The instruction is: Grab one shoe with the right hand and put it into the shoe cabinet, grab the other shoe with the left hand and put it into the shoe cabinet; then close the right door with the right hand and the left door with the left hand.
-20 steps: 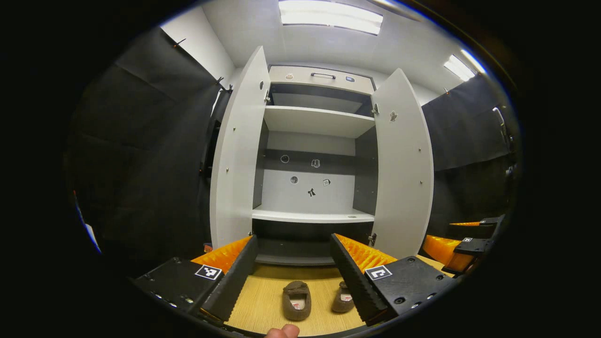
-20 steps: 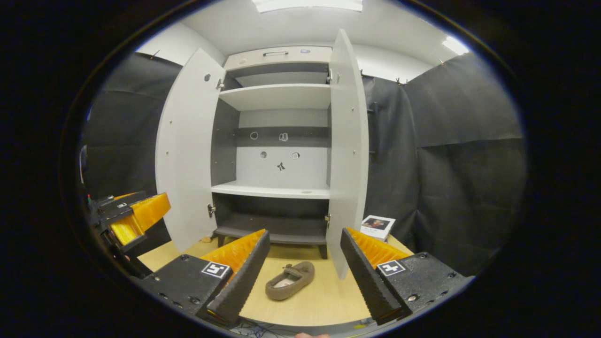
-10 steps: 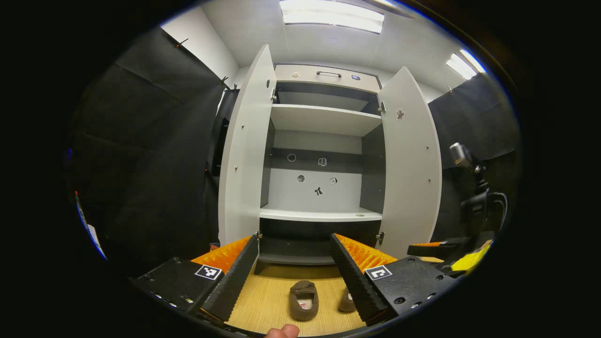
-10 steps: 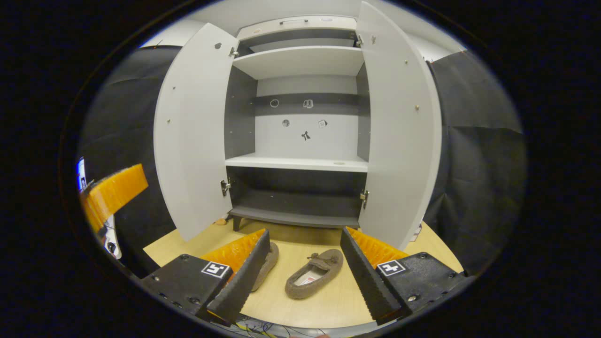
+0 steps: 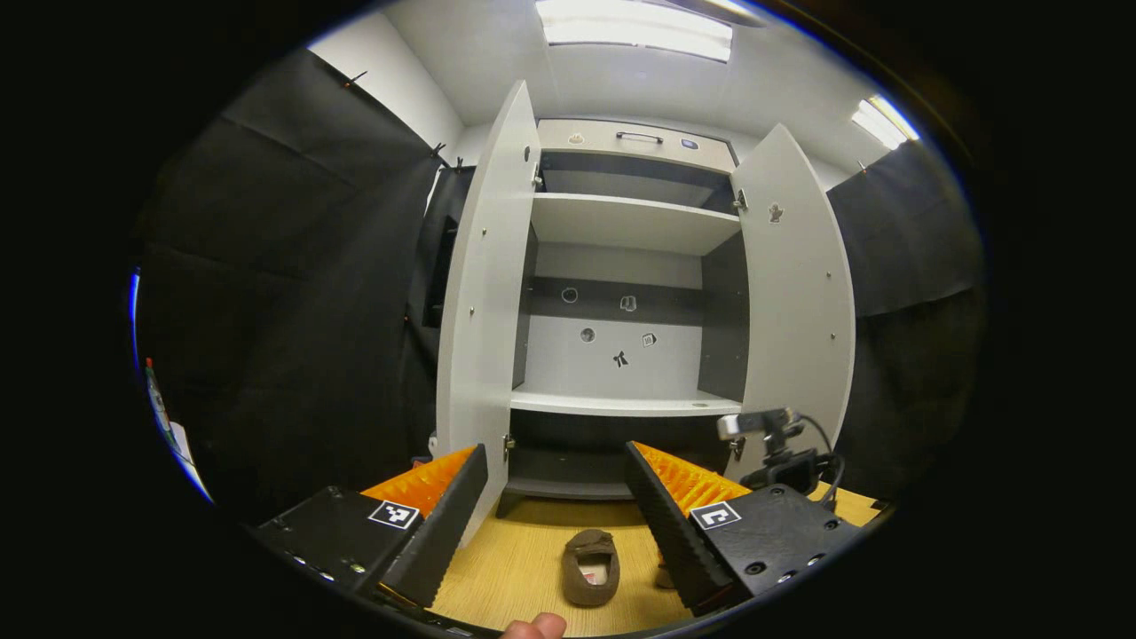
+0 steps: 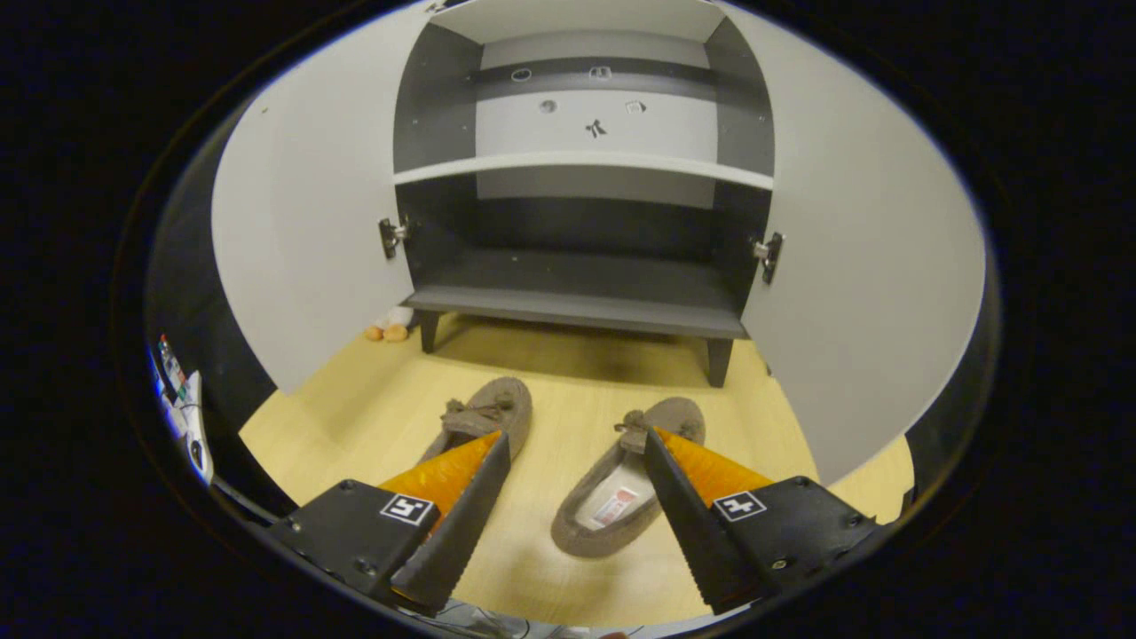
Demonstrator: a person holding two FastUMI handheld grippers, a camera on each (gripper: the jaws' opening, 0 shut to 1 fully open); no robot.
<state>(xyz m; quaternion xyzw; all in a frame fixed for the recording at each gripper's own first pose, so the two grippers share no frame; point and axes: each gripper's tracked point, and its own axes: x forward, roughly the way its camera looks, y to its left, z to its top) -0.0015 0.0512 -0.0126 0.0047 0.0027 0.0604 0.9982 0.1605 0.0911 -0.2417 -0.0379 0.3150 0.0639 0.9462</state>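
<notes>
Right gripper (image 6: pixel 575 448) gapes wide, empty — its fingers partly hide both shoes (image 6: pixel 612 497).

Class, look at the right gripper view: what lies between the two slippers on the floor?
Only bare wooden floor separates the left slipper from the right slipper.

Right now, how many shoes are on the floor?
2. One shoe lies on the floor ahead of the left door; the other shoe lies beside it, nearer the right door, between the right gripper's fingers.
</notes>
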